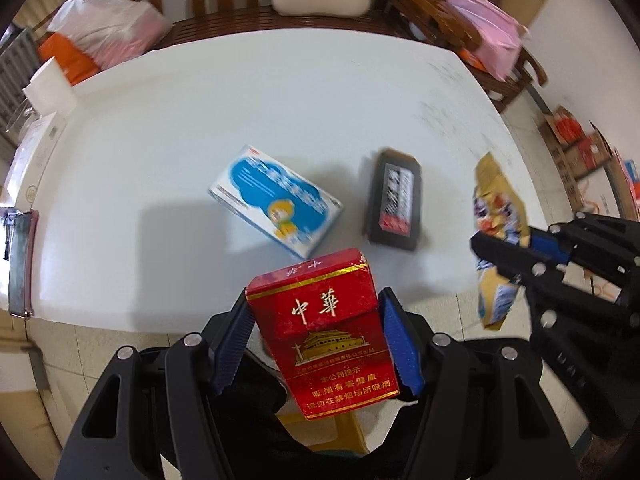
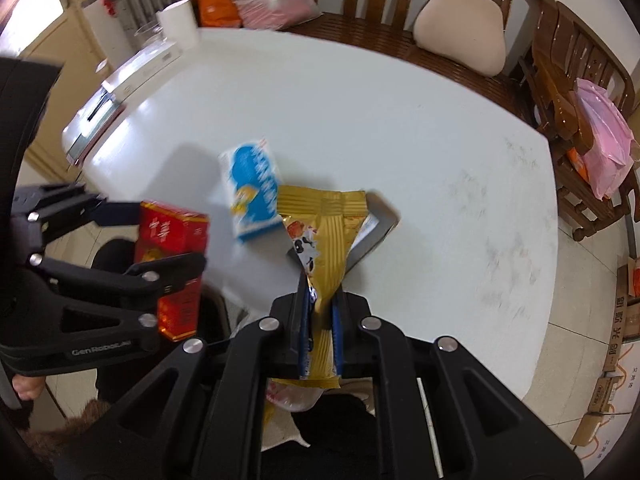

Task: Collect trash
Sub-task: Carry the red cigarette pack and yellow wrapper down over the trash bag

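My left gripper (image 1: 316, 316) is shut on a red cigarette pack (image 1: 324, 332) and holds it upright over the table's near edge; it also shows at the left of the right wrist view (image 2: 176, 240), with the pack (image 2: 172, 264). My right gripper (image 2: 320, 292) is shut on a gold snack wrapper (image 2: 324, 232), which hangs crumpled; the wrapper (image 1: 496, 208) and gripper (image 1: 496, 256) show at the right of the left wrist view. A blue and white box (image 1: 276, 200) (image 2: 252, 192) and a black pack (image 1: 394, 200) lie on the white table (image 1: 240, 100).
White boxes and a paper roll (image 2: 178, 24) stand at the table's far left edge. Wooden chairs (image 2: 404, 0) hold plastic bags (image 2: 604, 144) and a beige cushion (image 2: 460, 40) behind the table. Cardboard boxes (image 1: 580, 148) sit on the floor at right.
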A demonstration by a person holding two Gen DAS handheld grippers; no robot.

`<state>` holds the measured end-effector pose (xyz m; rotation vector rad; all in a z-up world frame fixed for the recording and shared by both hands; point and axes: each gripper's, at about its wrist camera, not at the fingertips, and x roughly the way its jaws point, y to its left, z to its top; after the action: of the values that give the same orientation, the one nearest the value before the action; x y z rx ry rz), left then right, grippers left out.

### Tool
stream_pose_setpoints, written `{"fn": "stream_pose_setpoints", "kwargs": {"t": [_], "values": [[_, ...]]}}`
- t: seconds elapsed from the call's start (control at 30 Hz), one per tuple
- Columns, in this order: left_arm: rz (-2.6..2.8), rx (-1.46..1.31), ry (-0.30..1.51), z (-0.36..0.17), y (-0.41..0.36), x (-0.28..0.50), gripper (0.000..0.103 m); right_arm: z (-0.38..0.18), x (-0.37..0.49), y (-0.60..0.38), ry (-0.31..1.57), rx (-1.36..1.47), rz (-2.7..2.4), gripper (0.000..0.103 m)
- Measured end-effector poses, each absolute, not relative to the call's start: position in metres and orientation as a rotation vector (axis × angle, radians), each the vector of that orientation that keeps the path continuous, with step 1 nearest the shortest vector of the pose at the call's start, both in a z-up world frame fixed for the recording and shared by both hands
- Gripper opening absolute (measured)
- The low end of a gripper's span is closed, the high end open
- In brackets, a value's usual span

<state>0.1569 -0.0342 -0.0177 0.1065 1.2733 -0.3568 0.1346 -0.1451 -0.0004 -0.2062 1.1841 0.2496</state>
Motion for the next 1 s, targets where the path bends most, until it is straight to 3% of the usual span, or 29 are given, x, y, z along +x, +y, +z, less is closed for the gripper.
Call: {"fn": "stream_pose_setpoints", "kwargs": {"t": [0.47, 1.0], "values": [[-0.486, 0.157, 1.27, -0.06, -0.043, 0.097, 0.061, -0.058, 0.057, -0.146, 1.216, -0.163, 0.231, 0.01], [-0.494, 0.194, 1.289, -0.143, -0.047, 0.067, 0.061, -0.132, 0.033, -0.135, 1.238, -0.165, 0.195, 0.01]]}}
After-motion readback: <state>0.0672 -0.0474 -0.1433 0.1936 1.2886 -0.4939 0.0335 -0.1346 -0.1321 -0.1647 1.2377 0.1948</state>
